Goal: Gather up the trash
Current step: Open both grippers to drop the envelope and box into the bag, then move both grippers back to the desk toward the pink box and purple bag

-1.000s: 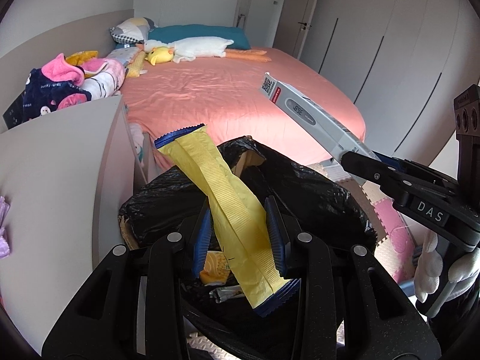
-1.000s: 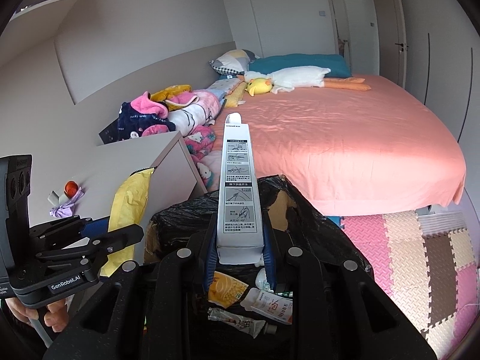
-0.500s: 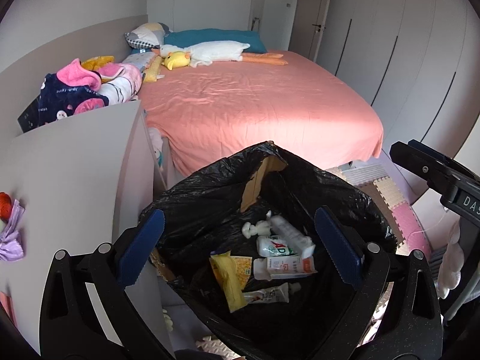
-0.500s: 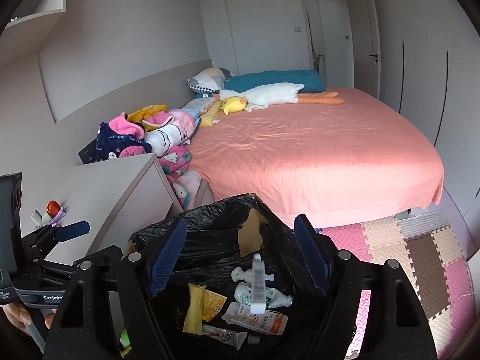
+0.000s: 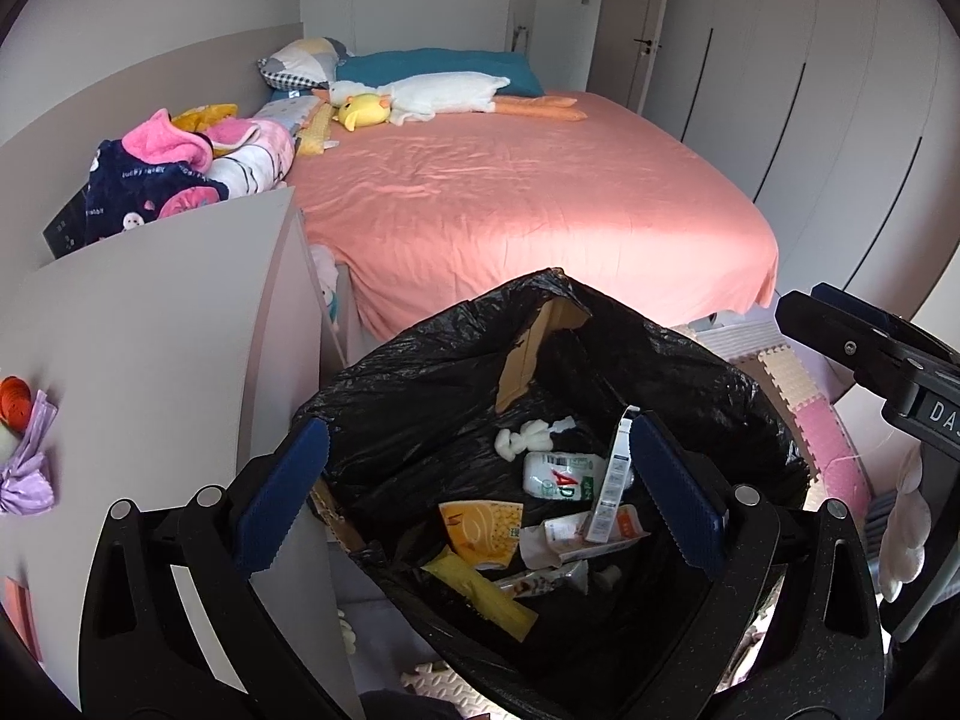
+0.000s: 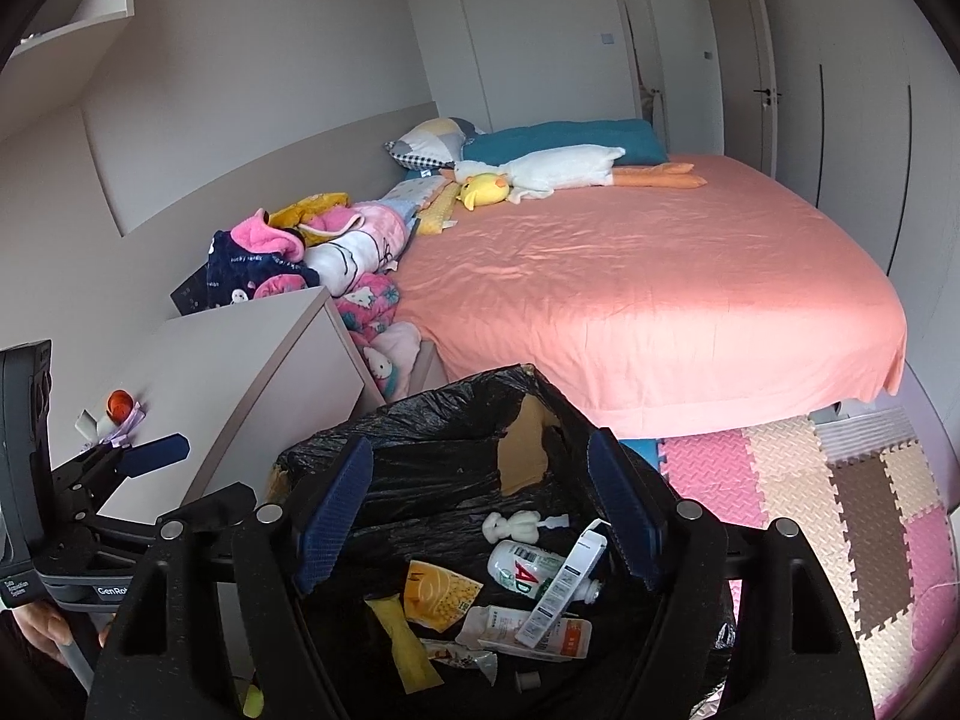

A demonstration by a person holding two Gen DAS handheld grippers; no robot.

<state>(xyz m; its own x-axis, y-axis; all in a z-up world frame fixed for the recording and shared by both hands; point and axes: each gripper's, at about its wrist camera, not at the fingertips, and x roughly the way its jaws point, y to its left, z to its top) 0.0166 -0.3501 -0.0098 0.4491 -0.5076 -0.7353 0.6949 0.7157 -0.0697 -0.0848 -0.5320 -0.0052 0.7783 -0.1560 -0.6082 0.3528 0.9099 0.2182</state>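
Note:
A black trash bag (image 5: 432, 372) lining a cardboard box stands open right below both grippers. My left gripper (image 5: 474, 444) hangs over its mouth, open, with nothing between the blue pads. My right gripper (image 6: 480, 450) is also open and empty above the trash bag (image 6: 432, 438). Inside lie a long yellow wrapper (image 5: 480, 591), a slim white box (image 5: 612, 483), a white bottle (image 5: 558, 468) and several other packets. The right wrist view shows the yellow wrapper (image 6: 405, 642) flat and the slim white box (image 6: 561, 585) leaning on the bottle.
A grey bedside cabinet (image 5: 150, 330) stands left of the bag, with a purple wrapper (image 5: 24, 468) and an orange item (image 5: 15, 402) on top. Behind is a pink bed (image 5: 510, 210) with plush toys. Foam floor mats (image 6: 810, 480) lie to the right.
Both grippers went from shut to open. The yellow wrapper left the left gripper and the white box left the right one; both now lie in the bag.

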